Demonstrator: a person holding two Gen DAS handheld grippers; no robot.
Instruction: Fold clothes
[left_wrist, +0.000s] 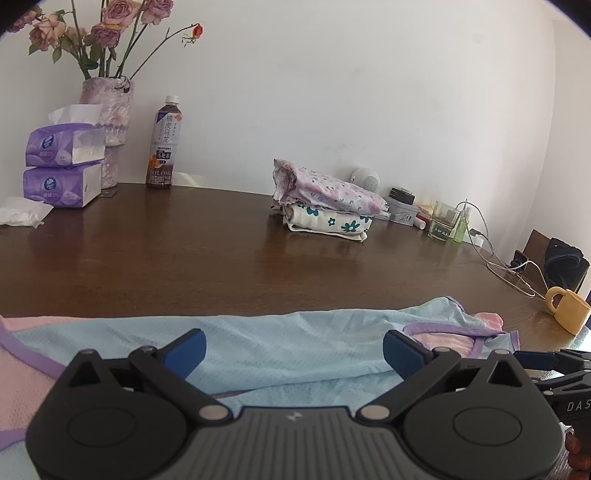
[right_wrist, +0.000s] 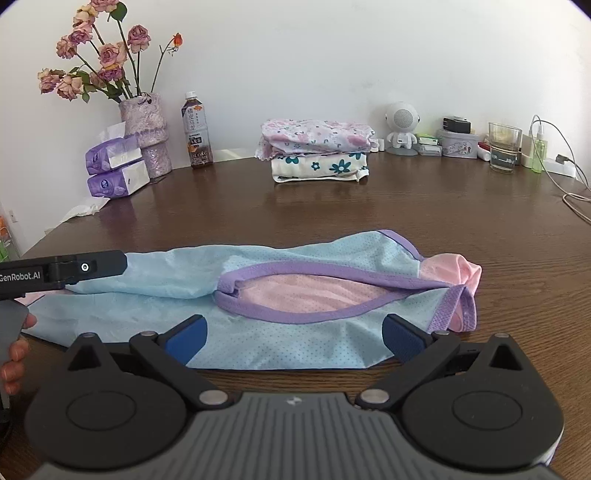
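On the bench (right_wrist: 424, 206): one blue mesh garment (right_wrist: 280, 343), purple-trimmed, partly folded. Left tongs (left_wrist: 294, 350) and right tongs (right_wrist: 294, 338) both spread wide, gripping nothing. Two folded floral garments (right_wrist: 317, 149) stacked behind.

Glossy wooden table (right_wrist: 406, 206), mesh-cloth garment (right_wrist: 295, 343)

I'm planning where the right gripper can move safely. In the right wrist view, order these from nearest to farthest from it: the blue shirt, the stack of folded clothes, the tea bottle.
1. The blue shirt, lying just ahead of the open right gripper, on the near part of the table.
2. The stack of folded clothes, centre, far across the table.
3. The tea bottle, back left by the wall, only slightly farther than the stack.
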